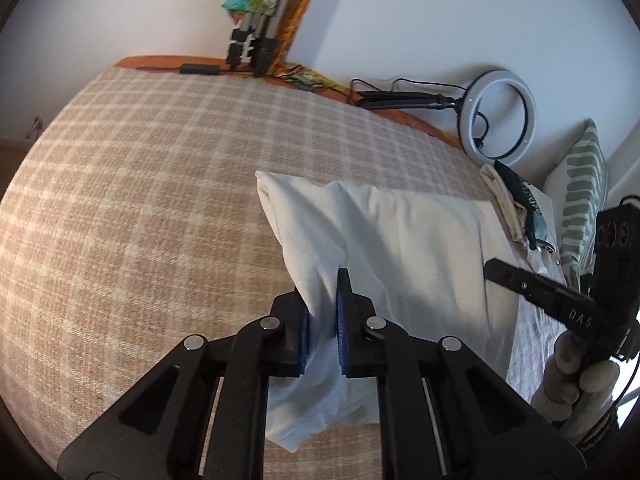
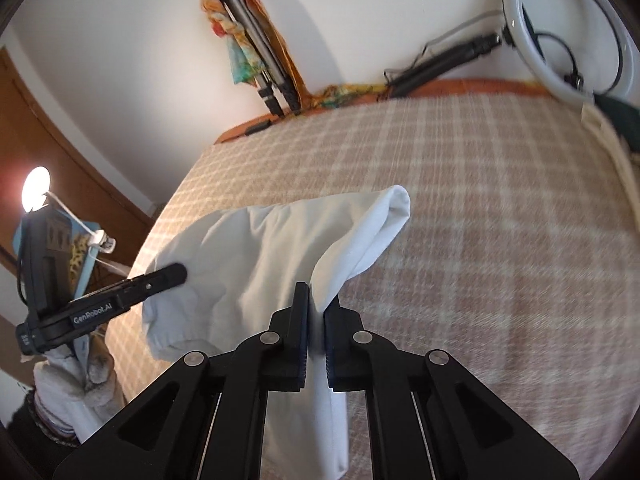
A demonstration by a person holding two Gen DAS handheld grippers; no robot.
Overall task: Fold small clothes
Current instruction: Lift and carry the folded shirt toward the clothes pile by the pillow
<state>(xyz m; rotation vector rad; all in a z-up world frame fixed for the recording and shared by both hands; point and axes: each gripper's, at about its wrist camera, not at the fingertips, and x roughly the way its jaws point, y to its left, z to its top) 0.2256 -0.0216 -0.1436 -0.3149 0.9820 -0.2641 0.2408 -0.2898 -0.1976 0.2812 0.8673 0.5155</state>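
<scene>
Left wrist view: the left gripper (image 1: 322,320) is clenched on a fold of the white cloth (image 1: 400,240), which lies on the checked bed (image 1: 140,200) and runs from the pads up toward 1 o'clock. At 3 o'clock the right gripper (image 1: 496,270) rests at the cloth's far edge. A ring light (image 1: 468,120) leans on the wall at 2 o'clock.

Right wrist view: the right gripper (image 2: 316,320) is clenched on another fold of the cloth (image 2: 248,256), lifted into a ridge. The left gripper (image 2: 176,272) enters at 9 o'clock, touching the cloth.
</scene>
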